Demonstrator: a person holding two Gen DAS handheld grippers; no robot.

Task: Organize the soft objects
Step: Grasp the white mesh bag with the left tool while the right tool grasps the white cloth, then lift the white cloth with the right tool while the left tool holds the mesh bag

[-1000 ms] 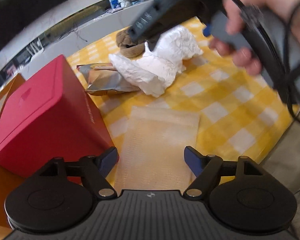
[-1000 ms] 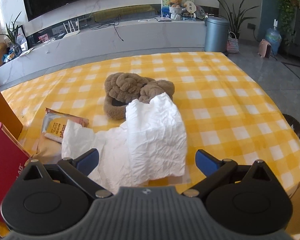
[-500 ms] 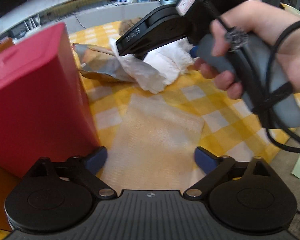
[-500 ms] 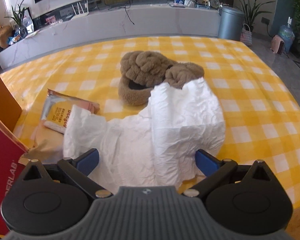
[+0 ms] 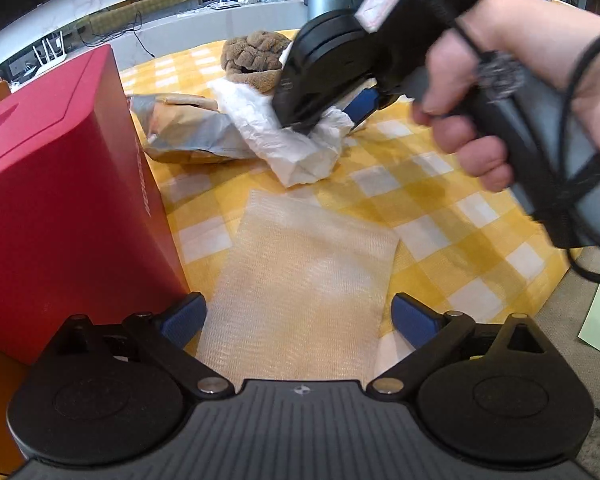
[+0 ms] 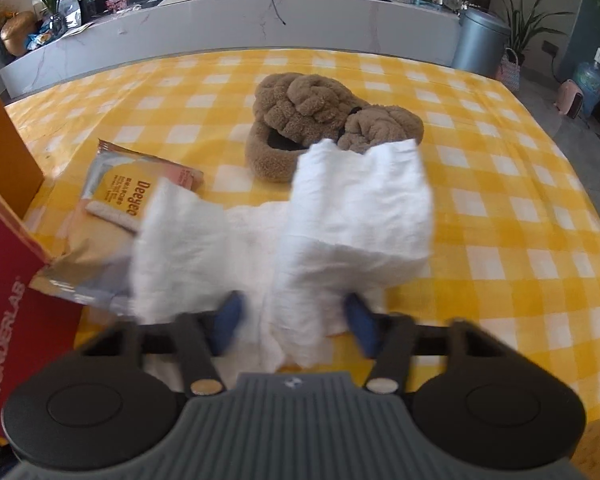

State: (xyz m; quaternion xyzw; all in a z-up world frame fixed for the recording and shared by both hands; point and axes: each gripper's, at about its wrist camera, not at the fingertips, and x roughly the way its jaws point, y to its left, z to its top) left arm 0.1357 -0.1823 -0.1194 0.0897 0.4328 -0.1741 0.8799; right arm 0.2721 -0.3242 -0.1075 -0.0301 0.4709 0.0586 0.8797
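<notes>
A crumpled white cloth (image 6: 340, 216) lies on the yellow checked tablecloth (image 6: 500, 184). My right gripper (image 6: 296, 324) is around its near fold, with the jaws partly closed and blurred by motion. Brown plush slippers (image 6: 320, 120) sit just behind the cloth. The cloth (image 5: 284, 136) and the right gripper also show in the left wrist view. A flat cream mesh cloth (image 5: 304, 280) lies in front of my left gripper (image 5: 298, 316), which is open and empty just above its near edge.
A red box (image 5: 60, 200) stands at the left, touching the mesh cloth's left side. A silver and orange wipes packet (image 6: 116, 204) lies partly under the white cloth. An orange box flap (image 6: 4, 160) stands at far left. The table edge (image 5: 560, 280) is at the right.
My right gripper has moved forward onto the white cloth and its jaws have narrowed around the fold. My left gripper has shifted slightly and stays open.
</notes>
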